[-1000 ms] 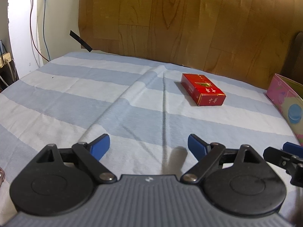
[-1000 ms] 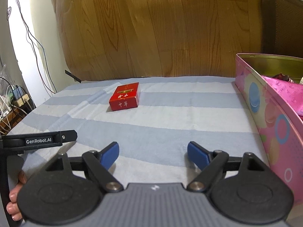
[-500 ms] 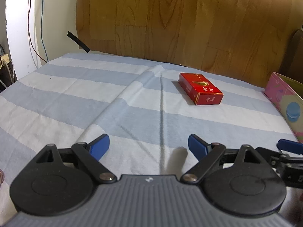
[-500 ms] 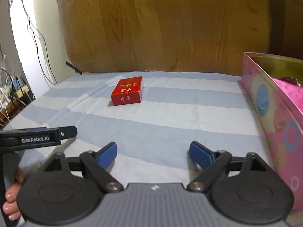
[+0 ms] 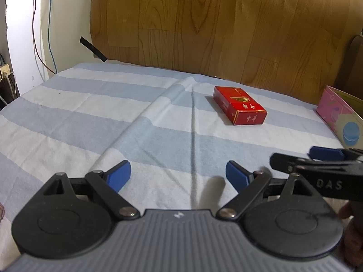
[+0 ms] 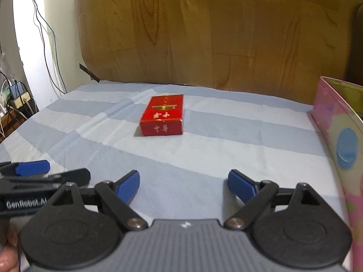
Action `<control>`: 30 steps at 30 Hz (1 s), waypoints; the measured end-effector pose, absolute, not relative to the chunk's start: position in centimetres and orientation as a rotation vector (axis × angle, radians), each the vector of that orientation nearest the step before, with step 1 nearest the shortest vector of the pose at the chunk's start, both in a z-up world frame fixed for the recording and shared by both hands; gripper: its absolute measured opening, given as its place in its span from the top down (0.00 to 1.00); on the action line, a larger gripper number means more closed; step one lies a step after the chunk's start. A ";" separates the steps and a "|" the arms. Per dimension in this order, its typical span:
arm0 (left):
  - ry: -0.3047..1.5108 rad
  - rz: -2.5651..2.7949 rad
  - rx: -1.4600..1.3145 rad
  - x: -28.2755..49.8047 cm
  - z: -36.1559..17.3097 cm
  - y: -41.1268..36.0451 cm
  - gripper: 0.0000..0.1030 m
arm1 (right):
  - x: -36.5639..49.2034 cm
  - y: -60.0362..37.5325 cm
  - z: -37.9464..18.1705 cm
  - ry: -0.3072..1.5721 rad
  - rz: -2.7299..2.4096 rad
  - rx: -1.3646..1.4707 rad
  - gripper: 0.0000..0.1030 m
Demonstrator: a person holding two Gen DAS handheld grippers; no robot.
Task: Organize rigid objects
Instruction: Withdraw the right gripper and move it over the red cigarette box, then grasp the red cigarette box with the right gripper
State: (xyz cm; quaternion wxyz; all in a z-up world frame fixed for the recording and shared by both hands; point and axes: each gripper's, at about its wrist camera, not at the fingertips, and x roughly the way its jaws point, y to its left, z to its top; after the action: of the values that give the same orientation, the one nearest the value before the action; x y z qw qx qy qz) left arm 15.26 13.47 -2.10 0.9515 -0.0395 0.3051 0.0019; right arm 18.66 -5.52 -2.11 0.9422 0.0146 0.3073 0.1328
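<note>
A red box with gold lettering (image 5: pixel 240 105) lies flat on the blue-and-white striped cloth (image 5: pixel 90 117); it also shows in the right wrist view (image 6: pixel 163 115). A pink tin box (image 6: pixel 340 127) stands open at the right edge, and its corner shows in the left wrist view (image 5: pixel 340 113). My left gripper (image 5: pixel 178 176) is open and empty, low over the cloth, well short of the red box. My right gripper (image 6: pixel 183 185) is open and empty, facing the red box from some distance.
A wood-grain panel (image 5: pixel 215 27) stands behind the cloth. Cables and a power strip (image 6: pixel 18 95) hang at the far left by the white wall. A long crease (image 5: pixel 192 136) runs through the cloth. The right gripper's side shows in the left wrist view (image 5: pixel 322 167).
The right gripper has moved forward and leftward, so the red box looks larger and more centred. The left gripper has shifted slightly. Both stay open.
</note>
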 end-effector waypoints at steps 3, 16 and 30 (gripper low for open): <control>0.622 0.004 -0.092 15.3 -2.1 13.6 0.10 | 19.3 -4.9 -2.0 0.617 0.282 0.030 0.17; 0.620 0.032 -0.132 16.0 -2.1 14.5 0.10 | 22.8 -1.9 -1.3 0.545 0.322 0.001 0.16; 0.622 0.046 -0.142 16.3 -2.1 14.7 0.10 | 27.0 1.8 -1.3 0.562 0.258 -0.140 0.15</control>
State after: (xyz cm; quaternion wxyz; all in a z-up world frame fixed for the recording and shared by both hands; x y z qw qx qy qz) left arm 16.33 14.75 -2.08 0.9493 -0.0697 0.3057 0.0224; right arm 26.96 1.84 -1.33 0.9502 -0.0690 0.2761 0.1269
